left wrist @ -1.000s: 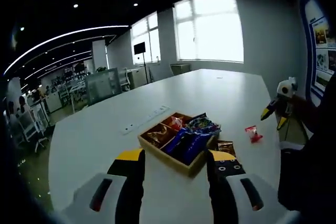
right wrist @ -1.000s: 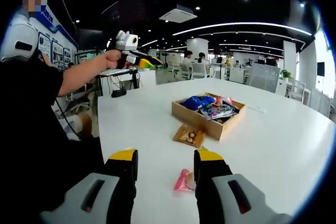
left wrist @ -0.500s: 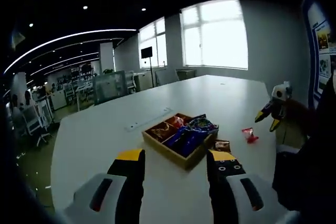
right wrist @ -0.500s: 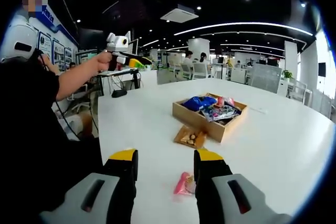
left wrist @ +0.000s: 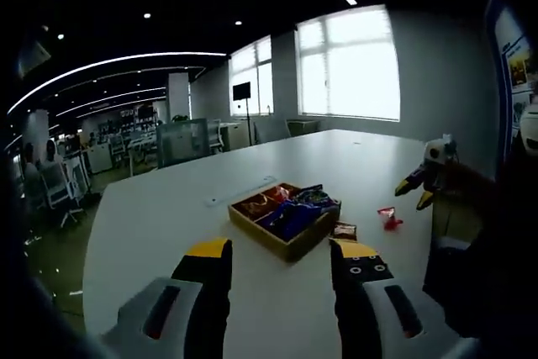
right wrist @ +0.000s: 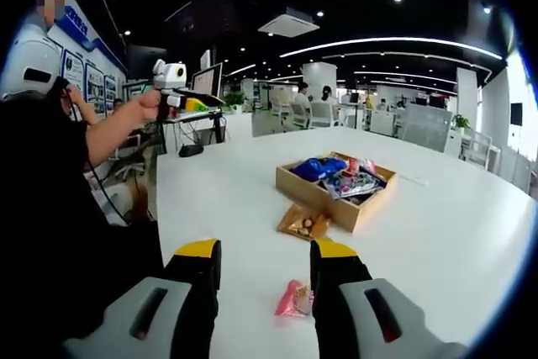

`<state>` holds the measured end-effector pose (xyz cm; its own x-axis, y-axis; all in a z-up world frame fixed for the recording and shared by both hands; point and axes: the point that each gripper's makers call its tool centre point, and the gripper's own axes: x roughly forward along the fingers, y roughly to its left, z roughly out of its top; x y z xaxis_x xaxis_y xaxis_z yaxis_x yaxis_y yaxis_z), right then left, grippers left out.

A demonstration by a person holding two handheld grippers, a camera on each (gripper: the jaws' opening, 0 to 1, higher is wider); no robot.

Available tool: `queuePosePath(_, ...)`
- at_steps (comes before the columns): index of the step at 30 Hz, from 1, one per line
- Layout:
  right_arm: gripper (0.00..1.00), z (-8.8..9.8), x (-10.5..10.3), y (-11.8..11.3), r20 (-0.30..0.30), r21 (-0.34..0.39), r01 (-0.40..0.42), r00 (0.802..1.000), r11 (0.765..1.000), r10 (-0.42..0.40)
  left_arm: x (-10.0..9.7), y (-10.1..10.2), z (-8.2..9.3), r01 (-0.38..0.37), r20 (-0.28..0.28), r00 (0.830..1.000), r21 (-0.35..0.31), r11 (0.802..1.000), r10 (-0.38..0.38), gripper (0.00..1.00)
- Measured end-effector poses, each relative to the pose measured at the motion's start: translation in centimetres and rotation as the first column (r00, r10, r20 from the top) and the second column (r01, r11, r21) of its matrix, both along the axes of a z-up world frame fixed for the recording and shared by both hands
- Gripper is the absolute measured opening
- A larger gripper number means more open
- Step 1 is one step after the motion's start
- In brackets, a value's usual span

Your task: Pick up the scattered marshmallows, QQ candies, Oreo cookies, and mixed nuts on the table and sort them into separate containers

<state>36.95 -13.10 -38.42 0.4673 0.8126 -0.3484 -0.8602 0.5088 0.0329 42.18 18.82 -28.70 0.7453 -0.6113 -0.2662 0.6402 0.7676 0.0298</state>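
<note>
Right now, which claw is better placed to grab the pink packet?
Right. The pink packet lies just ahead of the right claw, by its open jaws. The left claw is raised, with the tray nearer than the packet.

left gripper view: high, far, windowward | right gripper view: nearer, officeward | shared: wooden tray

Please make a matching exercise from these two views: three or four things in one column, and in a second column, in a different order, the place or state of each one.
Things:
1. wooden tray
2. pink packet
3. brown packet
4. left gripper

Places or states:
A. raised in the air, above the table
B. lying on the table just beside the tray
C. holding blue and other packets in its compartments
D. lying on the table near the right gripper jaws

Pairs: 1-C, 2-D, 3-B, 4-A
</note>
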Motion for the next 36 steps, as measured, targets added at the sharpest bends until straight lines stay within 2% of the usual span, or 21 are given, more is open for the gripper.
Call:
queuePosePath(14, 0.39, -0.1, 0.6, 0.4, 0.000, -0.001, -0.011, 1.000, 1.000, 0.011, -4.6, 1.3, 0.7, -0.057, 0.047, 0.997, -0.009, 0.998, 0.058, 0.52)
queuePosePath(18, 0.39, -0.2, 0.8, 0.4, 0.000, -0.002, -0.012, 1.000, 1.000, 0.012, -5.6, 1.9, 1.0, -0.076, 0.057, 0.995, -0.033, 0.997, 0.078, 0.52)
queuePosePath(26, 0.39, -0.1, 1.1, 0.4, 0.003, 0.000, -0.006, 1.000, 1.000, 0.006, -7.5, 2.3, -0.4, -0.121, 0.051, 0.991, -0.047, 0.992, 0.124, 0.52)
queuePosePath(36, 0.39, 0.3, 1.2, 0.0, 0.013, 0.006, 0.008, 1.000, 1.000, -0.008, -9.5, 1.9, -0.9, -0.148, 0.054, 0.987, -0.057, 0.987, 0.151, 0.52)
